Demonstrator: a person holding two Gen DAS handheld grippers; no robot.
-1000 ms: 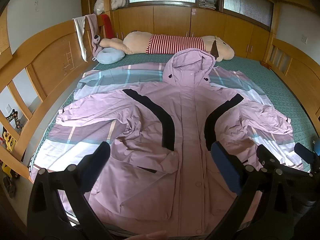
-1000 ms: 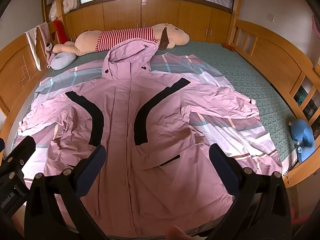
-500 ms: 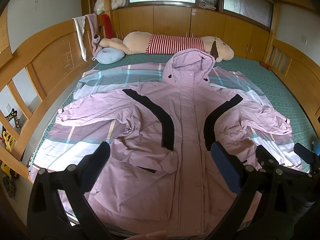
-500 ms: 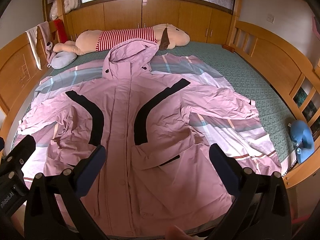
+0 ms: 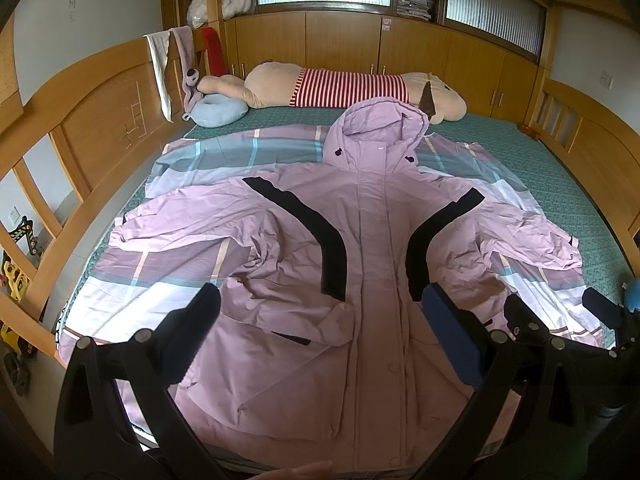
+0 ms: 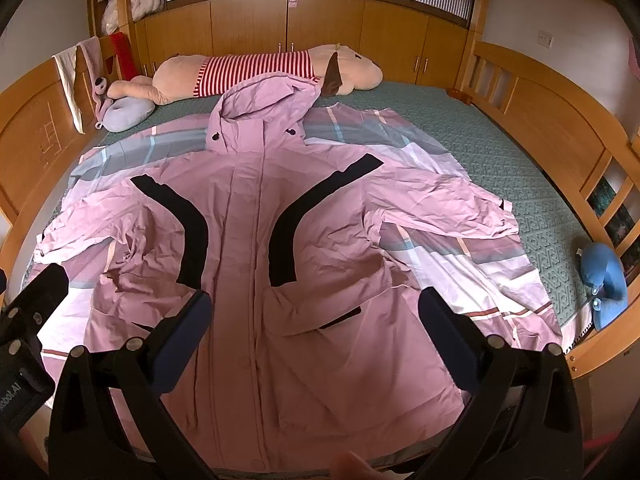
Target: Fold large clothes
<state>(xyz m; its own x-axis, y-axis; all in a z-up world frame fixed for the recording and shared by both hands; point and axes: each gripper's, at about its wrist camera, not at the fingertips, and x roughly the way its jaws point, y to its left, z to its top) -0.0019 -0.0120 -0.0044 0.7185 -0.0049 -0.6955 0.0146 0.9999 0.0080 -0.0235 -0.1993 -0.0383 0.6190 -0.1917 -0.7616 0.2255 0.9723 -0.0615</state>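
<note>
Hardly any change since a second ago: same jacket (image 5: 372, 264) spread face up, same two grippers hovering over its hem, only a slight drift in framing

Left gripper (image 5: 320, 320) held low above the hem end, jaws spread wide, nothing pinched between them; aimed up the jacket's length toward the hood (image 5: 380, 128). Right gripper (image 6: 316, 320) in the same posture, jaws spread wide and empty, pointed along the button placket. Close side by side, with the right one's fingers showing at the right edge of the left wrist view and the left one's body at the left edge of the right wrist view. A sliver of a hand (image 5: 296, 472) at the bottom rim of the left wrist view

One pink jacket, lying flat on a checked sheet (image 5: 160, 280) across the green mattress (image 6: 500, 152), hood toward the far cabinets, hem nearest the cameras. Two sleeves, flung outward and crumpled. Two black curved stripes on the chest. Two pockets lower down, one either side of the placket

One long plush toy (image 5: 352, 88) in a striped shirt beyond the hood. One lilac neck pillow (image 5: 216, 110) at the far left, one blue neck pillow (image 6: 604, 280) by the right rail
</note>
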